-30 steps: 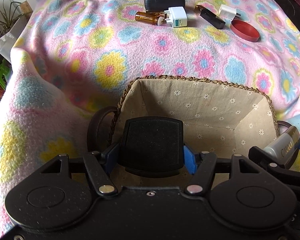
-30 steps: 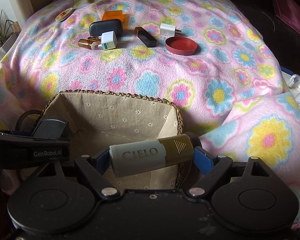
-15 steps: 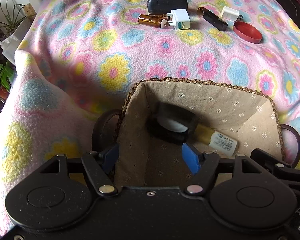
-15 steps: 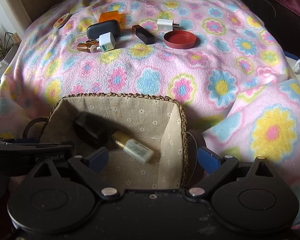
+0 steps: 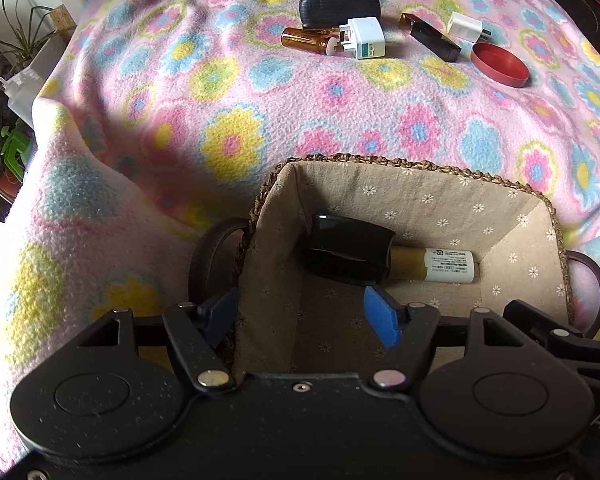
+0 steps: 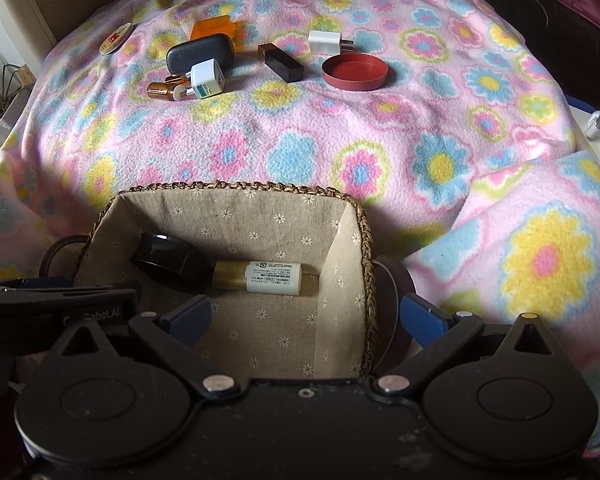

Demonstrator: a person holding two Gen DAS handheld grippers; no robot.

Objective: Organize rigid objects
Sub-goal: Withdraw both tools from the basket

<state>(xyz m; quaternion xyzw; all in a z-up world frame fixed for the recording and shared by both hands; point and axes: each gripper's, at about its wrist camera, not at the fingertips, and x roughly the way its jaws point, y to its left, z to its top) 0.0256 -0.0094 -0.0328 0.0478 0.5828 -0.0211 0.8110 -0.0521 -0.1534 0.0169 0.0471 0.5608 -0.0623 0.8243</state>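
Note:
A woven basket (image 5: 380, 160) (image 6: 240, 186) with flowered cloth lining sits on the blanket right below both grippers. Inside it lie a black case (image 5: 348, 250) (image 6: 168, 260) and a white-and-gold bottle (image 5: 432, 266) (image 6: 264, 276), side by side and touching. My left gripper (image 5: 300, 312) hangs open over the basket's left wall, nothing between its fingers. My right gripper (image 6: 308, 316) straddles the basket's right wall; its jaws are opening wide and hold nothing.
Far across the flowered blanket lie a red lid (image 6: 354, 71), a dark slim box (image 6: 280, 62), a white charger (image 6: 326, 42), a white adapter (image 6: 208, 80), an amber bottle (image 6: 162, 90), a dark case (image 6: 200, 54), an orange box (image 6: 214, 28) and a round tin (image 6: 116, 38).
The left gripper let go of the black case and the right let go of the bottle; both now lie in the basket. Both sets of jaws have spread apart.

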